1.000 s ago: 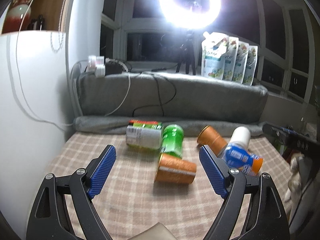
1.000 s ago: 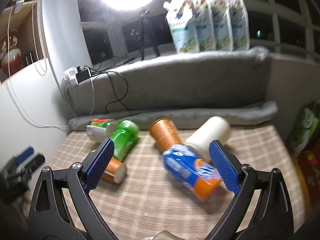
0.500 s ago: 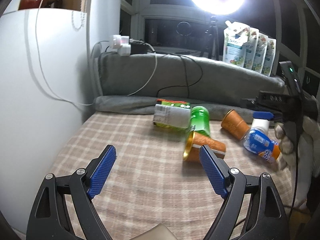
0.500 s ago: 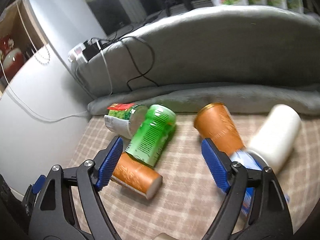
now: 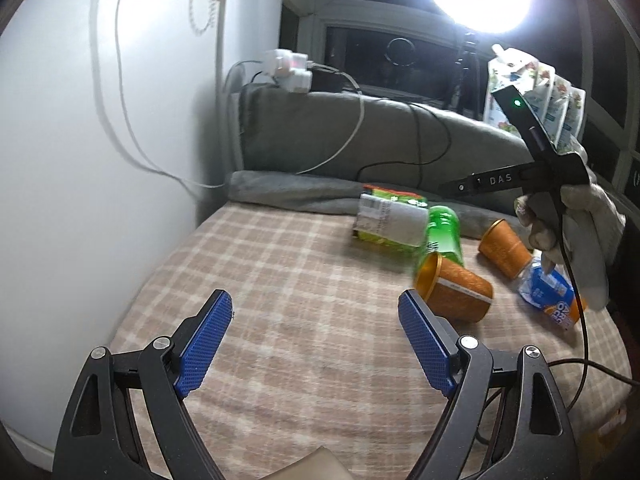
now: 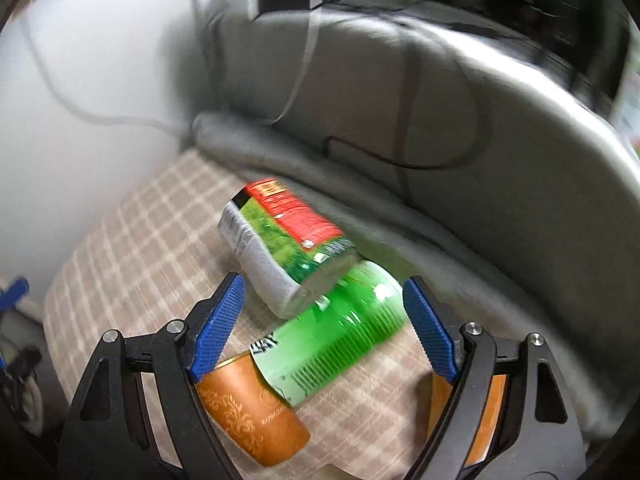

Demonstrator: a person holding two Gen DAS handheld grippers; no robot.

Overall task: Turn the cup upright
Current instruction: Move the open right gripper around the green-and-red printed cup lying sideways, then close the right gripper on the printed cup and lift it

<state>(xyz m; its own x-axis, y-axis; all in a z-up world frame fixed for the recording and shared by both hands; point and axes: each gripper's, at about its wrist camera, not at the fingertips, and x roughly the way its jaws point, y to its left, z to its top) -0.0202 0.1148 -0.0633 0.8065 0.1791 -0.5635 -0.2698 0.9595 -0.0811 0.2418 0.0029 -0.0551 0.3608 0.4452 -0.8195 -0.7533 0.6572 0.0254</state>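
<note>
Lying on their sides on the plaid-covered desk (image 5: 304, 320) are several containers, clustered toward 2 o'clock in the left wrist view. Nearest is an orange cup (image 5: 456, 290), its gold-rimmed mouth turned toward 9 o'clock; a green cup (image 5: 444, 228) lies touching it at its far side, and a labelled white-and-green cup (image 5: 390, 222) rests against the green one. A second orange cup (image 5: 505, 249) lies apart at 3 o'clock, just beside a blue-and-orange bottle (image 5: 550, 298).

The left gripper (image 5: 316, 340) hangs above bare plaid cloth with its blue fingers (image 5: 204, 344) spread wide, holding nothing. A gloved hand (image 5: 580, 224) carries the right gripper's black frame at 3 o'clock.

From the right wrist view, blurred by motion, the right gripper (image 6: 322, 324) has its fingers (image 6: 218, 326) wide apart and empty, with the green cup (image 6: 332, 332) lying between them on a slant. The first orange cup (image 6: 248, 408) sits under the green one at 7 o'clock, beneath the left finger. The labelled cup (image 6: 280, 240) lies at 11 o'clock, against the green cup's far end. Behind runs a grey cushion (image 6: 440, 120) with cables draped over it.
</note>
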